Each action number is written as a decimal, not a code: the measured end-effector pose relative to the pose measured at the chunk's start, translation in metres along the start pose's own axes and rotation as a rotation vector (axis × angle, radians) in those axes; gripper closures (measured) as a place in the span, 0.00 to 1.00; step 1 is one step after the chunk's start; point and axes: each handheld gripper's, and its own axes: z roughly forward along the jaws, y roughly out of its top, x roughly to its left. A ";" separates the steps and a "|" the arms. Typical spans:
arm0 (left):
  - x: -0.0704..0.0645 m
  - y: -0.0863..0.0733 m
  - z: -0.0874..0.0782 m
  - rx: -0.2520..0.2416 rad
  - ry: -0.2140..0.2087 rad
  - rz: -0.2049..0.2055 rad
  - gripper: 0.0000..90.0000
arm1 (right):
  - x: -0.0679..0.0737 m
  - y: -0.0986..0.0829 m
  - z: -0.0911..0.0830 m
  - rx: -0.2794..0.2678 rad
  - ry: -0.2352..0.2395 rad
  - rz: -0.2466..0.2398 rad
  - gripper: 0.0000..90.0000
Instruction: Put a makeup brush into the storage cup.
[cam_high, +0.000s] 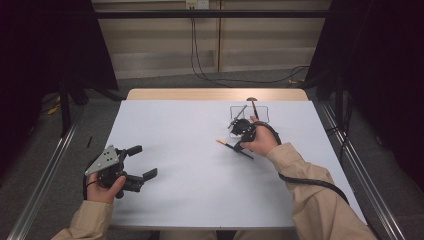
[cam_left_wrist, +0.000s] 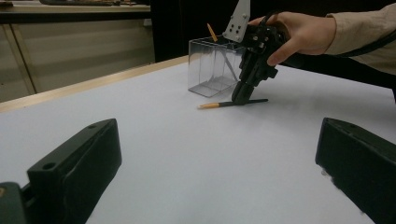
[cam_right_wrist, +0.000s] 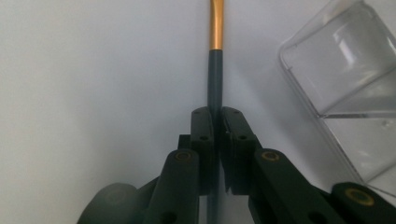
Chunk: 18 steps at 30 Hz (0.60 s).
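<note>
Matte pale-grey surface (cam_high: 200, 180) carries a clear, square-walled plastic box (cam_left_wrist: 212, 65) holding sticks, beside which the right gripper (cam_right_wrist: 215, 122) clamps its jaws on a slim dark brush (cam_right_wrist: 215, 79) with a golden ferrule, lying flat, while the left gripper (cam_high: 137, 162) rests with jaws spread wide.

The left gripper (cam_left_wrist: 215, 177) has its jaws wide apart over the desk (cam_left_wrist: 187, 154). Beyond, the right gripper (cam_left_wrist: 243, 95) pinches a brush (cam_left_wrist: 224, 104) beside a clear box (cam_left_wrist: 212, 65).
</note>
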 end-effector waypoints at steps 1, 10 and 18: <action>0.000 0.000 0.001 0.000 -0.002 -0.002 0.00 | 0.000 -0.001 0.000 0.000 0.002 0.001 0.94; 0.000 0.000 0.001 0.000 -0.004 -0.003 0.01 | 0.000 0.003 0.001 0.000 0.005 0.000 0.90; 0.000 -0.001 0.000 -0.004 -0.007 -0.007 0.01 | -0.001 0.008 0.003 0.015 0.023 0.002 0.88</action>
